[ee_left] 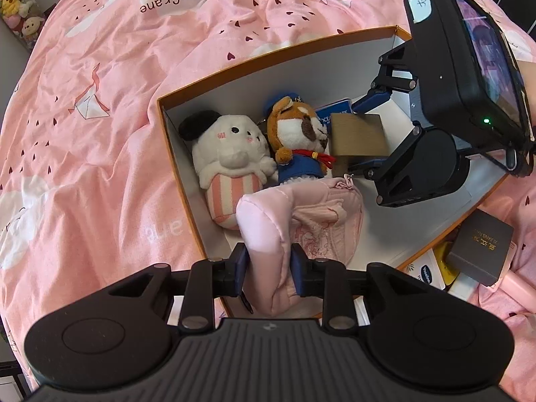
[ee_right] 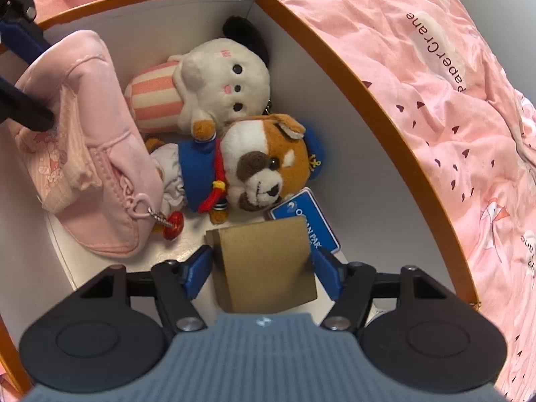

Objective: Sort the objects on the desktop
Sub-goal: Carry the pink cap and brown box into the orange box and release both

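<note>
The orange-rimmed white cardboard box [ee_left: 160,100] already held a white plush with striped body [ee_left: 227,154] and a brown sailor-suited dog plush [ee_left: 298,137]. The left tongs [ee_left: 268,268] were clamped on a pink padded fabric pouch [ee_left: 301,214] at the box's near edge; the right tongs [ee_right: 261,268] sat spread beside a brown cardboard packet [ee_right: 268,261], apparently not pinching it. A grey gift box [ee_left: 479,251] and other small items remained outside. Everything rested on a bed with a pink printed quilt [ee_left: 100,100].

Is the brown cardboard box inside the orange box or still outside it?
Inside: the brown cardboard box sits within the orange box walls, between the right gripper fingers.
</note>
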A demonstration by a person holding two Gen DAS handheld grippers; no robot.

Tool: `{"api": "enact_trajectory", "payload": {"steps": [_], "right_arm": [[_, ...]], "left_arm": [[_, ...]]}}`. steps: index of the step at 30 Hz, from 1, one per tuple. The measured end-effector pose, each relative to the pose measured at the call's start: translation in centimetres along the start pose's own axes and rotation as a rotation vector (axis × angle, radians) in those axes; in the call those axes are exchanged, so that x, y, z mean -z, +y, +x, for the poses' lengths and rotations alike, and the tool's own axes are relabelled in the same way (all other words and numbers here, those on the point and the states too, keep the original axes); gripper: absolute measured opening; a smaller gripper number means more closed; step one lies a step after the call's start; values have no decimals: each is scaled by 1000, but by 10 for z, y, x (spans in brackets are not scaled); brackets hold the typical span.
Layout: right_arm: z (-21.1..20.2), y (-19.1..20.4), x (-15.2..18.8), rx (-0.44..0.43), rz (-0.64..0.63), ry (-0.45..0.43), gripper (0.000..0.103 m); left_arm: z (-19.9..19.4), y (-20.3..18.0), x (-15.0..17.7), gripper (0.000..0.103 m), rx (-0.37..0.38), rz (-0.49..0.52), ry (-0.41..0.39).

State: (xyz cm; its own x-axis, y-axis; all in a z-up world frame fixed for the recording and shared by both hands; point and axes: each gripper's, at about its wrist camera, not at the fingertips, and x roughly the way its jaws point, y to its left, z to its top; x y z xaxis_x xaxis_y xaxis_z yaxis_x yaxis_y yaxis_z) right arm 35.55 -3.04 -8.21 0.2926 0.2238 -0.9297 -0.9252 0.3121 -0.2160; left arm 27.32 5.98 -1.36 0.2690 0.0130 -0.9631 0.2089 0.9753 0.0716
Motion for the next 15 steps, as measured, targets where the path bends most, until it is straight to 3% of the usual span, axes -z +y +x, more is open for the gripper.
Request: {"api": "enact_trajectory", "payload": {"steps": [5,8,9,15], "right_arm": [[-8,-2,3,6,26,-30,66],[-15,0,6,6,36,-44,66],[-19,-1,7,4,42,-51,67],[-43,-1,17,6,98,-105,67]], "left_arm": [[-2,-6,1,36,-19,27,-7],[-7,-10,2,43,-31,45,-25],[-10,-11,3,52,-48,52,-37],[-35,-11,4,53,-54,55,-109]]}}
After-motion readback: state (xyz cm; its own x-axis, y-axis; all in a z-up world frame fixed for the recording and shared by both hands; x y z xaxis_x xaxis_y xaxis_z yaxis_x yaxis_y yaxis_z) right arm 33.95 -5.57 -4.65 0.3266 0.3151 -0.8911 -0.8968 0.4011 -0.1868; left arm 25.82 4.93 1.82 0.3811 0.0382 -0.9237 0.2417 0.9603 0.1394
